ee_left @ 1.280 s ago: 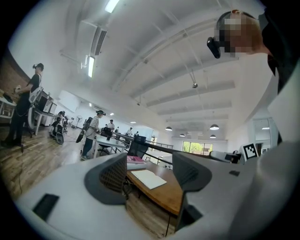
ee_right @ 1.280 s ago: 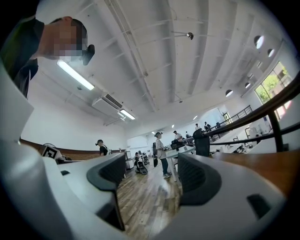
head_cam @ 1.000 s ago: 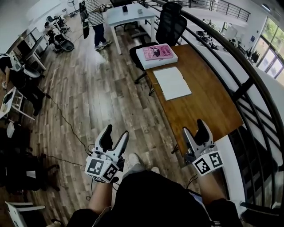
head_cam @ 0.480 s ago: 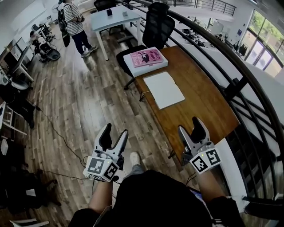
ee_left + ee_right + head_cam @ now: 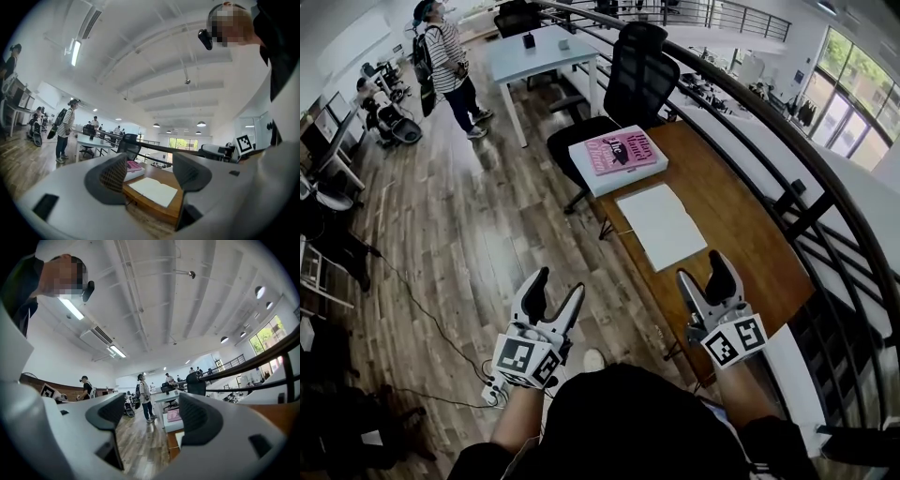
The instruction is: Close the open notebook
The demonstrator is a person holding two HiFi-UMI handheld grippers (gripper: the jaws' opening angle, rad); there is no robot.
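The open notebook (image 5: 661, 225) lies flat with blank white pages up on the wooden desk (image 5: 741, 234). In the left gripper view the notebook (image 5: 153, 191) shows between the jaws, some way ahead. My left gripper (image 5: 555, 289) hangs open over the floor, left of the desk's near end. The right gripper (image 5: 705, 272) is open over the desk's near corner, short of the notebook. Its jaws have just been opening, and nothing is between them. Both grippers (image 5: 147, 173) (image 5: 152, 416) point level and are empty.
A pink book (image 5: 619, 152) lies on a white box beyond the notebook. A black office chair (image 5: 642, 56) stands at the desk's far end, a dark railing (image 5: 825, 216) runs along its right. A person in a striped shirt (image 5: 445, 56) stands far left by a pale table (image 5: 544, 47).
Both grippers have moved forward towards the desk. The notebook now lies nearer in the head view, and the right gripper has come over the desk's near corner.
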